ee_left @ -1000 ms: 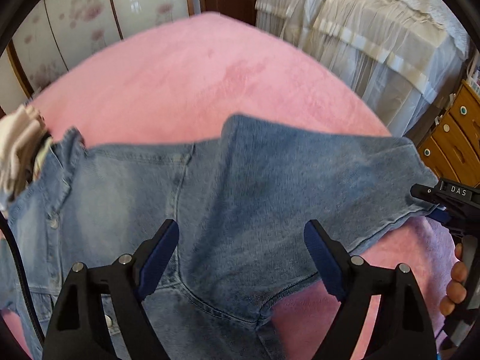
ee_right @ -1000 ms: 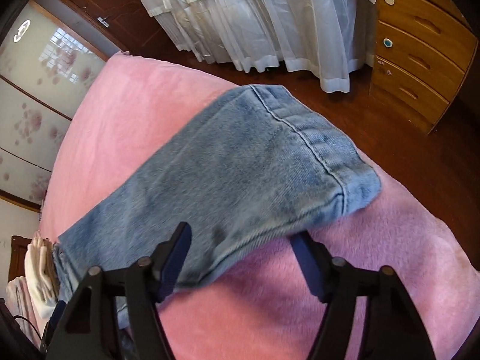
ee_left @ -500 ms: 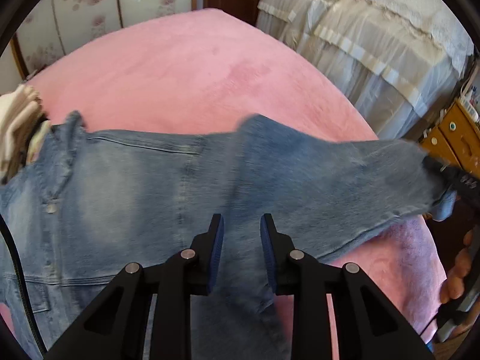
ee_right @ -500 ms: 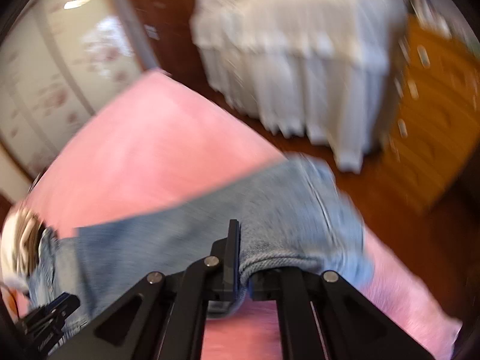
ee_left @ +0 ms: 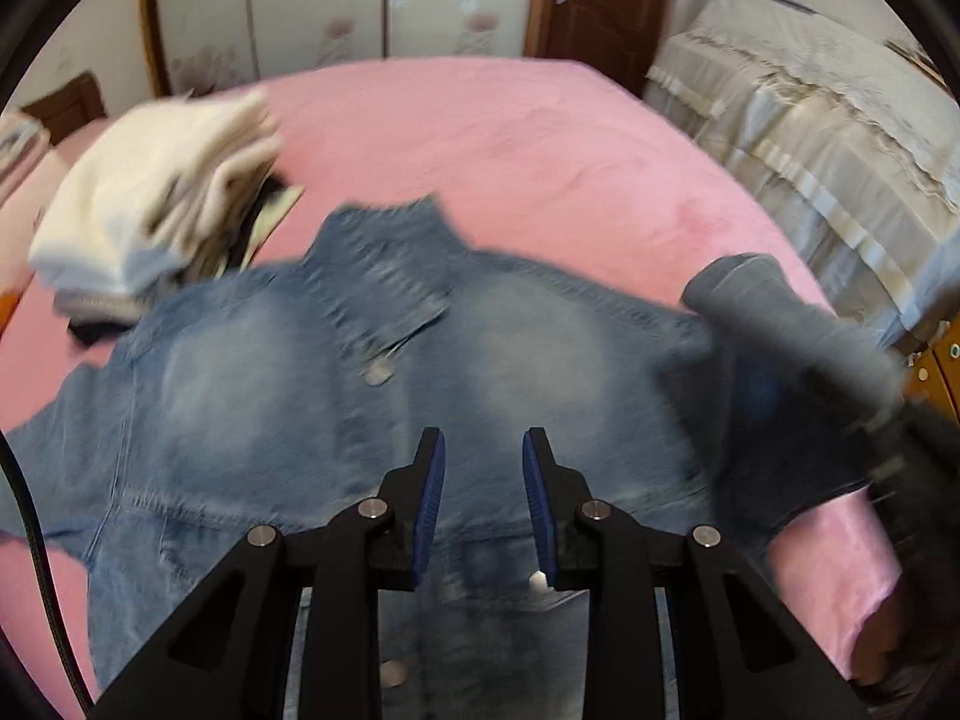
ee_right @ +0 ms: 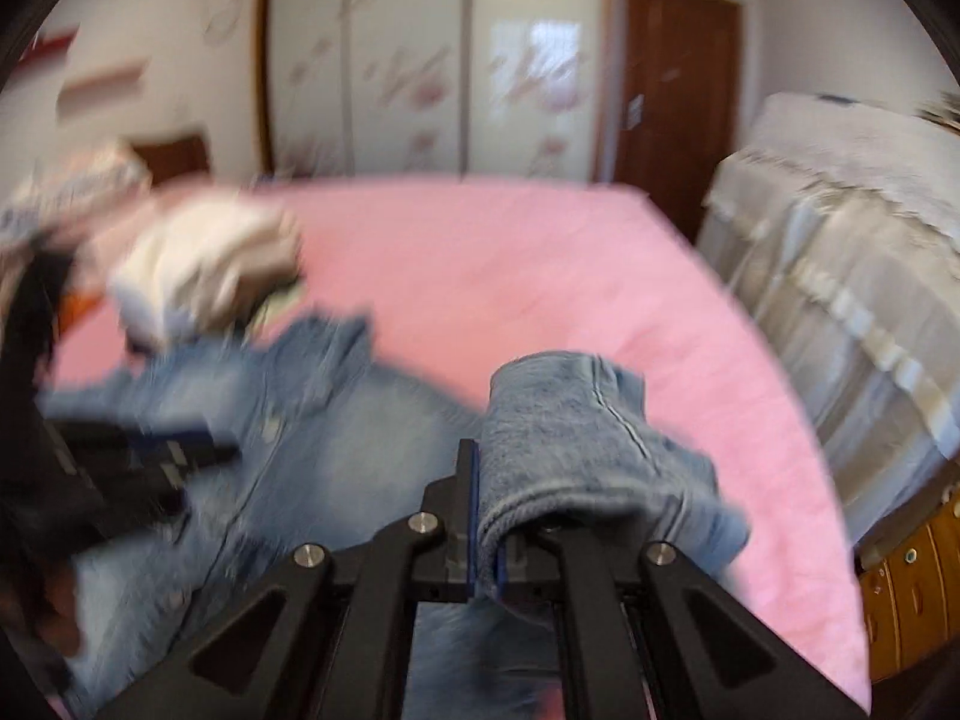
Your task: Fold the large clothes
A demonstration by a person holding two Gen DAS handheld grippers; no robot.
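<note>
A blue denim jacket [ee_left: 252, 408] lies spread on the pink bed [ee_left: 540, 156], collar toward the far side. My left gripper [ee_left: 483, 480] hovers low over the jacket's middle, its blue pads a narrow gap apart with only cloth below them seen through the gap; I cannot tell if it pinches any. My right gripper [ee_right: 487, 516] is shut on the jacket's sleeve cuff [ee_right: 576, 420] and holds it lifted over the jacket body [ee_right: 336, 456]. The raised sleeve [ee_left: 774, 324] also shows at the right of the left wrist view.
A stack of folded pale clothes [ee_left: 162, 204] sits on the bed's left side, next to the jacket's shoulder. A second bed with a cream valance [ee_left: 828, 138] stands to the right. A wooden drawer chest [ee_right: 912, 588] is at the right edge. Wardrobe doors [ee_right: 420, 60] are behind.
My right gripper closed on the sleeve cuff, lifted it and swung it leftward over the jacket. My left gripper narrowed from wide open and moved along the jacket toward the collar.
</note>
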